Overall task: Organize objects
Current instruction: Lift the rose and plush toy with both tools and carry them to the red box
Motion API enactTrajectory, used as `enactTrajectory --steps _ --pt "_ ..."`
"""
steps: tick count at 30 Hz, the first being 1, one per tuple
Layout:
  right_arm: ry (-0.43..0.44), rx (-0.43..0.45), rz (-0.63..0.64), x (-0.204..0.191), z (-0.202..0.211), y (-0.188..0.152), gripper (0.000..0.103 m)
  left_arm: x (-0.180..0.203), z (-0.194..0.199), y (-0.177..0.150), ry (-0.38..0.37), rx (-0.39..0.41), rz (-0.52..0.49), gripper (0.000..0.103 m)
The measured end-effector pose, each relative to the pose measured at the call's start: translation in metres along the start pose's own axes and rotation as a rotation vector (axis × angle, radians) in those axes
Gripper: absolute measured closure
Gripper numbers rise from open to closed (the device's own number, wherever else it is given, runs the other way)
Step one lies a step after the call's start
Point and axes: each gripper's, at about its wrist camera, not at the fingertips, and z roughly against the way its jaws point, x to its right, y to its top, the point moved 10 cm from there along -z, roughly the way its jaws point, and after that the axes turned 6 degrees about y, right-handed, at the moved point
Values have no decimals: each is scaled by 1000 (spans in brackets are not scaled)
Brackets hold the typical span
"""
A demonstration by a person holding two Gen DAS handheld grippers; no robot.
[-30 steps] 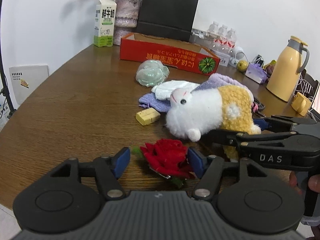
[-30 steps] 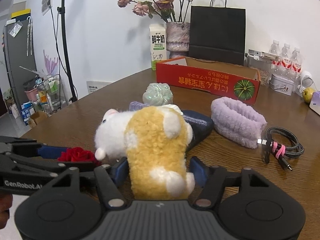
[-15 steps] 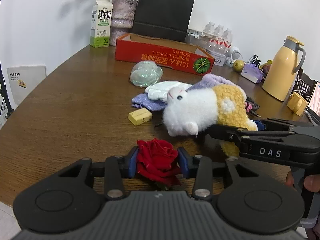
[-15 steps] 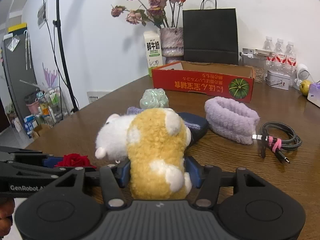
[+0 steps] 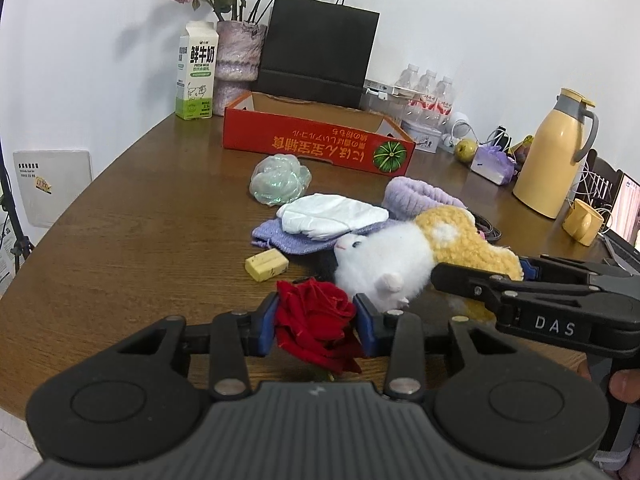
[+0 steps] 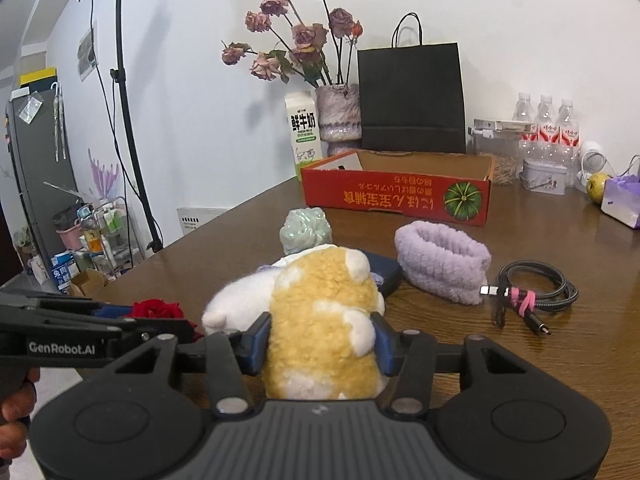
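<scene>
Both grippers have closed in on their loads since a second ago, when each stood spread around its object, and the red rose has come up off the wood.

The brown table (image 5: 120,240) carries the red cardboard box (image 5: 316,148) at the back, near the milk carton (image 5: 196,76) and black paper bag (image 5: 318,52). The plush toy (image 6: 320,320), white head and yellow body, sits between the blue pads of the right gripper (image 6: 320,344), whose jaws are closing and already dent its fur. The purple headband (image 6: 442,266) lies near the coiled cable (image 6: 536,292). The left gripper (image 5: 316,328) pinches the red rose (image 5: 316,312), just beside the plush's head, with a yellow eraser (image 5: 266,266) close behind.
</scene>
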Motion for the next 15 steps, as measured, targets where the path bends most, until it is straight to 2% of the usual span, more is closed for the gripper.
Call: enactTrajectory --steps 6,10,12,15 --pt "0 -90 24 3 -14 -16 46 0 -4 -6 -1 -19 7 63" --pt "6 -146 38 5 -30 -27 23 -6 -5 -11 -1 -28 16 63" --pt "14 -159 32 6 -36 -31 23 -10 -6 -12 2 -30 22 63" --pt "52 -142 11 6 -40 -30 28 -13 -5 -12 8 -28 31 63"
